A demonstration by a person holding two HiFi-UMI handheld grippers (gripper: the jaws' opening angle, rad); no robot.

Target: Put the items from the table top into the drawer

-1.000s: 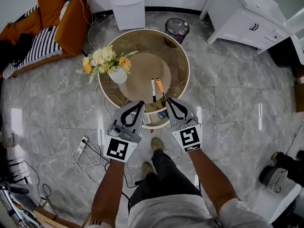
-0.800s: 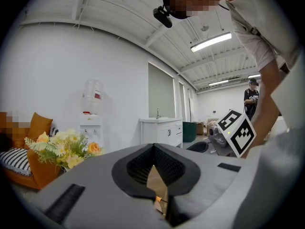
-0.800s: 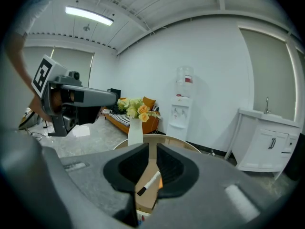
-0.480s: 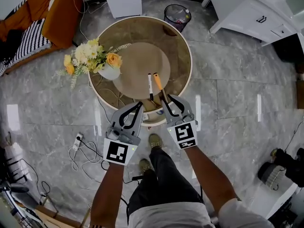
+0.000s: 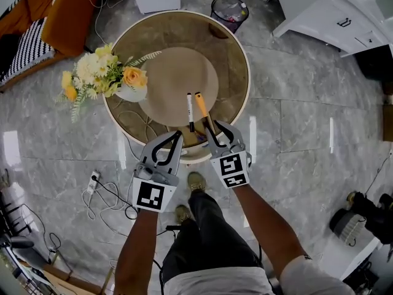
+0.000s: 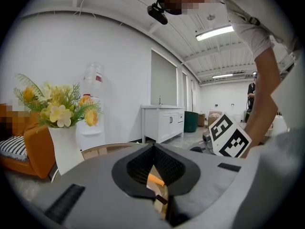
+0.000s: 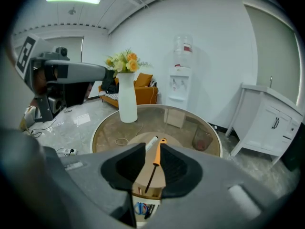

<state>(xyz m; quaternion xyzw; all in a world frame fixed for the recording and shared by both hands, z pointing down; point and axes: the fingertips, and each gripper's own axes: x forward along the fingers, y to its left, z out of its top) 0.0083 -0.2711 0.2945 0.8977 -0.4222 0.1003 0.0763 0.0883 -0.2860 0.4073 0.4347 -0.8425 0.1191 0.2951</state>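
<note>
An orange-handled screwdriver (image 5: 200,103) and a white marker (image 5: 190,110) lie side by side on the round table (image 5: 242,60), near its front edge. Below that edge an open drawer (image 5: 196,142) holds small items, blue scissors among them. My right gripper (image 5: 217,129) hovers over the screwdriver's shaft end. Its jaws have just been opening and stand apart, pressing on nothing. Through their gap in the right gripper view I see the screwdriver (image 7: 157,161), the marker (image 7: 151,142) and the drawer (image 7: 143,206). My left gripper (image 5: 178,135) is at the table's front left, its tips together.
A white vase of flowers (image 5: 132,91) stands on the table's left side. A waste bin (image 5: 228,10) sits beyond the table, with a white cabinet (image 5: 344,17) at back right and an orange sofa (image 5: 61,17) at back left. Cables and a power strip (image 5: 92,180) lie on the floor.
Both grippers have come down closer to the table's front edge. The right jaws have spread apart from nearly closed. The left jaws look the same.
</note>
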